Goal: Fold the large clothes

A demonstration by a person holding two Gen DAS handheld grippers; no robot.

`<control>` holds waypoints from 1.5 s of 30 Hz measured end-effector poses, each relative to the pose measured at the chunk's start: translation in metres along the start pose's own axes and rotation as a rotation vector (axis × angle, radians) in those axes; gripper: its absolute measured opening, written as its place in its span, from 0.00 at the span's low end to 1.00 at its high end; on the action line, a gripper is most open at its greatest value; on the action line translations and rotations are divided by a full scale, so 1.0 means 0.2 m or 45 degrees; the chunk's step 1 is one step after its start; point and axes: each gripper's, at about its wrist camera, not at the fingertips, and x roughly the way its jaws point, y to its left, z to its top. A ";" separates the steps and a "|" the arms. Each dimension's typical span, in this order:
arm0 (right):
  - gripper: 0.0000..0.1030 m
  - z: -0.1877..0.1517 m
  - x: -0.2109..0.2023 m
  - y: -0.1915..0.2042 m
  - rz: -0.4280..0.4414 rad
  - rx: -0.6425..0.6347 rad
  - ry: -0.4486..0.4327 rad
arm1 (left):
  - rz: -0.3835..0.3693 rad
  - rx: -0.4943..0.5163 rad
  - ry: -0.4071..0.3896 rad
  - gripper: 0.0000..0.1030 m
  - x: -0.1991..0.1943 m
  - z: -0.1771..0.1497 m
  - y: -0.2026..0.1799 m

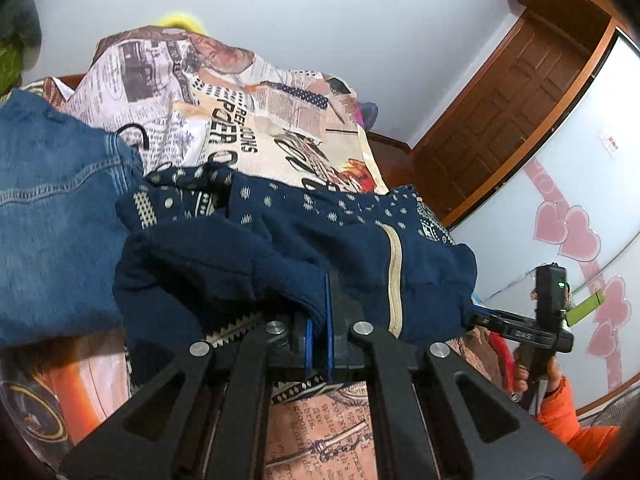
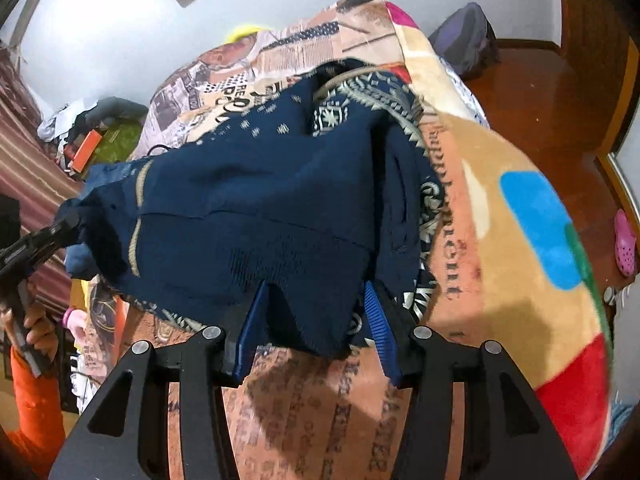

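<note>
A navy knit sweater (image 1: 304, 248) with cream patterns lies bunched on the printed blanket (image 1: 248, 128) of a bed. My left gripper (image 1: 319, 328) is shut on a fold of the sweater's edge, its blue pads nearly together. In the right wrist view the same sweater (image 2: 256, 208) hangs lifted above the blanket (image 2: 480, 208). My right gripper (image 2: 316, 320) has its blue pads (image 2: 374, 312) wide apart with the sweater's hem draped between them. The left gripper (image 2: 70, 220) shows at the sweater's far left corner; the right gripper (image 1: 476, 316) shows at its right edge.
Blue jeans (image 1: 52, 216) lie on the bed left of the sweater. A brown wooden door (image 1: 500, 120) and a white wardrobe with pink hearts (image 1: 576, 232) stand to the right. A pink slipper (image 2: 624, 248) lies on the wooden floor. Clutter (image 2: 92, 140) sits beside the bed.
</note>
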 end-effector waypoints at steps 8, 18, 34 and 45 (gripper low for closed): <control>0.08 0.06 -0.08 0.06 0.140 -0.020 -0.054 | -0.032 -0.007 -0.005 0.03 -0.05 0.02 0.01; 0.07 0.63 -0.24 0.25 0.133 -0.137 -0.311 | 0.191 0.017 -0.158 0.03 0.00 0.49 0.05; 0.66 0.63 -0.12 0.33 -0.235 -0.260 -0.251 | 0.461 0.021 -0.121 0.65 0.08 0.46 0.18; 0.66 0.37 -0.11 0.48 -0.229 -0.442 -0.170 | 0.503 -0.017 -0.078 0.66 -0.05 0.04 0.22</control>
